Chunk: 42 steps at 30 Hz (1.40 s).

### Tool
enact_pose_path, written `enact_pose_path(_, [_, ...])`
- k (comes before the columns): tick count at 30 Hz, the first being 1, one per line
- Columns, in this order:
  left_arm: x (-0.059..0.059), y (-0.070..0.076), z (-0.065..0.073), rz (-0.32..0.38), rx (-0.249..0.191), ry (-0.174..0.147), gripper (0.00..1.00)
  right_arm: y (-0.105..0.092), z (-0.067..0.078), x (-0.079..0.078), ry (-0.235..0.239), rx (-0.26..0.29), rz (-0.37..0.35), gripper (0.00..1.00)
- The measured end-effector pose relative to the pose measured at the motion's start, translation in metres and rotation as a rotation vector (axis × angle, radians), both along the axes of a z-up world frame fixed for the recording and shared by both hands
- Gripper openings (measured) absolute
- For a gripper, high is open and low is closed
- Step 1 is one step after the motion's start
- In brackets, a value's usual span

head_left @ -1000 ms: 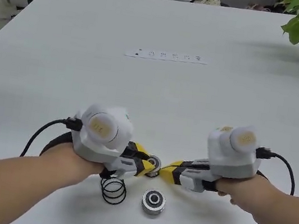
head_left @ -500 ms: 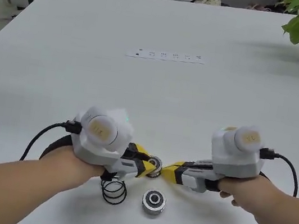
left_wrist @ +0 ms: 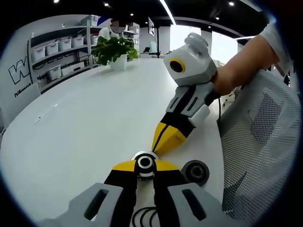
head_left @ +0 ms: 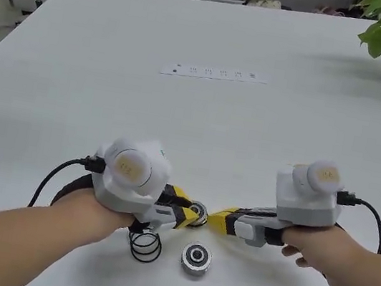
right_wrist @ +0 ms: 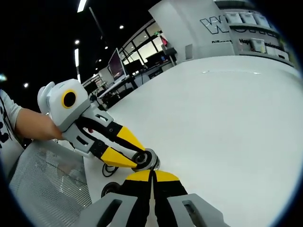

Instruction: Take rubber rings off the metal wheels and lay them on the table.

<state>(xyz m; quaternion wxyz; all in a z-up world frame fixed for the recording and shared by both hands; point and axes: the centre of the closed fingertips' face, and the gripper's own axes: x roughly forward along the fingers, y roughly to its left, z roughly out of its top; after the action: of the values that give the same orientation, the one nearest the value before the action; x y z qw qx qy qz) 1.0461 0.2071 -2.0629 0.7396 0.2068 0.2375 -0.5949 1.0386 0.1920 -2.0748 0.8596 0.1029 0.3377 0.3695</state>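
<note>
While I read across from the left, the black rubber rings [head_left: 145,243] lie in a small overlapping pile on the smooth white bench [head_left: 201,123], just under my left hand. The left tongs [left_wrist: 144,166] are clenched on a small metal wheel [left_wrist: 144,162], round and shiny. I can't tell whether a ring sits on its rim. Near it, a second wheel [head_left: 196,256] lies flat on the bench, dark around a bright centre. The right tongs [right_wrist: 151,177] are pressed together to a yellow point with nothing visible between them. They are aimed leftward, the tip touching or just beside the held wheel. I judge the next pull runs rightward along the line both tongs share.
</note>
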Motion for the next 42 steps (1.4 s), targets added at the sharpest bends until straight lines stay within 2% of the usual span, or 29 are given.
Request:
enact_pose_path(1, [-0.001,0.000,0.000,-0.002,0.000,0.001,0.07,-0.002,0.004,0.004,-0.001,0.029,-0.027,0.00])
enact_pose_path(2, [-0.002,0.000,0.000,-0.003,0.001,0.001,0.07,0.000,0.008,0.004,0.022,0.069,-0.045,0.00])
enact_pose_path(3, [-0.002,0.000,0.000,-0.003,0.001,0.001,0.07,0.000,0.007,0.003,0.029,0.068,-0.043,0.00])
enact_pose_path(4, [-0.003,0.000,0.000,-0.003,0.003,0.002,0.07,0.000,0.004,0.003,0.009,0.034,-0.029,0.00])
enact_pose_path(5, [-0.003,0.000,0.000,-0.005,0.004,0.001,0.07,0.000,0.005,0.003,0.002,0.032,-0.024,0.00])
enact_pose_path(7, [-0.003,0.000,0.000,-0.006,0.006,0.000,0.07,0.000,0.006,0.002,0.013,0.047,-0.033,0.00])
enact_pose_path(11, [-0.003,-0.001,0.000,-0.008,0.013,-0.005,0.07,0.003,0.009,0.002,0.002,0.071,-0.022,0.00])
enact_pose_path(18, [-0.003,-0.001,0.000,-0.007,0.016,-0.006,0.07,0.003,0.009,0.002,-0.014,0.042,-0.014,0.00])
enact_pose_path(23, [-0.002,-0.001,0.000,-0.009,0.017,-0.016,0.07,0.009,0.013,0.000,-0.021,0.053,0.003,0.00])
enact_pose_path(32, [-0.003,-0.001,0.000,-0.011,0.014,-0.013,0.07,0.013,0.013,-0.001,-0.039,0.030,0.030,0.00])
enact_pose_path(34, [-0.003,-0.001,0.000,-0.014,0.013,-0.010,0.07,0.018,0.014,-0.003,-0.055,0.028,0.055,0.00])
enact_pose_path(35, [-0.004,-0.001,-0.001,-0.014,0.017,-0.008,0.07,0.026,0.026,-0.001,-0.103,0.078,0.077,0.00])
enact_pose_path(36, [-0.003,-0.002,0.000,-0.014,0.015,-0.009,0.07,0.027,0.026,-0.005,-0.090,0.081,0.089,0.00])
enact_pose_path(37, [-0.003,-0.002,0.000,-0.012,0.014,-0.008,0.07,0.025,0.023,-0.005,-0.085,0.048,0.079,0.00])
enact_pose_path(38, [-0.003,-0.002,0.000,-0.012,0.012,-0.008,0.07,0.024,0.023,-0.004,-0.095,0.042,0.083,0.00])
enact_pose_path(42, [-0.002,-0.002,0.001,-0.008,0.015,-0.010,0.07,0.020,0.018,-0.003,-0.087,0.037,0.074,0.00])
